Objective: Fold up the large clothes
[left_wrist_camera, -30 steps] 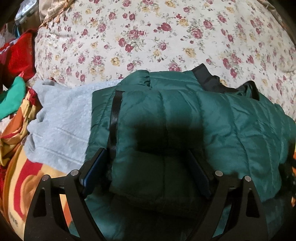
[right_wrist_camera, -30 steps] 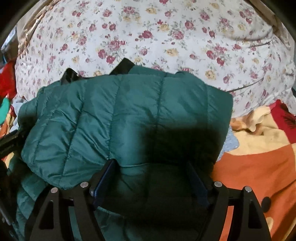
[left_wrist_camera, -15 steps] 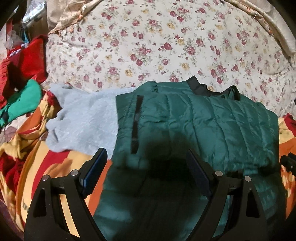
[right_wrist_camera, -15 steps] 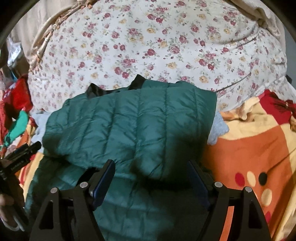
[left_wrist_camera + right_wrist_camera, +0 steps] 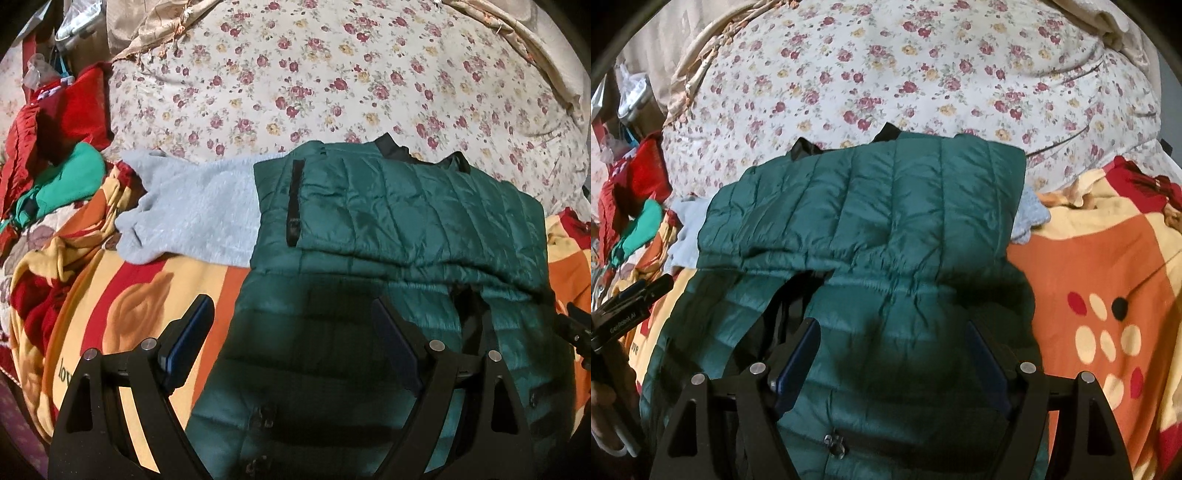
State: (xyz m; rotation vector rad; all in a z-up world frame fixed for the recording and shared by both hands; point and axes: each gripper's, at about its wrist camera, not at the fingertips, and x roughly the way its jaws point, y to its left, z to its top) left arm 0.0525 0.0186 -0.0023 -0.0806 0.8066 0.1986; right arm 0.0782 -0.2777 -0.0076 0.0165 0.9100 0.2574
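**Ana:** Over the bed, both claws hung above the green puffer jacket (image 5: pixel 406 210), and what a spread it was. The left claw (image 5: pixel 291 332) stood wide apart, gripping nothing, one blue pad over the orange patterned blanket (image 5: pixel 147 280) and the other over the jacket's lower panel.

**Ben:** And the right claw (image 5: pixel 890 350)?

**Ana:** Same story: fingers spread, nothing pinched between them, hovering above the quilted fabric near the hem. A zipper pull (image 5: pixel 834 445) showed at about 6 o'clock in that view, just below the fingers.

**Ben:** How did the jacket lie?

**Ana:** Folded across itself. An upper layer was doubled over toward 12 o'clock, its lower edge making a ridge across the middle of both views. The black collar lining (image 5: pixel 805 147) peeked out at the far edge, against the floral quilt (image 5: pixel 886 74). A black pocket zipper (image 5: pixel 293 203) ran upright near the jacket's left side in the left wrist view.

**Ben:** Anything under it?

**Ana:** A pale grey fleece garment (image 5: pixel 192 210), poking out at 9 o'clock from the left claw, with the jacket overlapping its right edge. From the right wrist, a pale blue corner showed at about 2 o'clock of the jacket, whether the same piece I couldn't tell.

**Ben:** And the clutter?

**Ana:** Red cloth (image 5: pixel 62 114) and a bright green garment (image 5: pixel 62 184) piled at 10 o'clock, well apart from the jacket.
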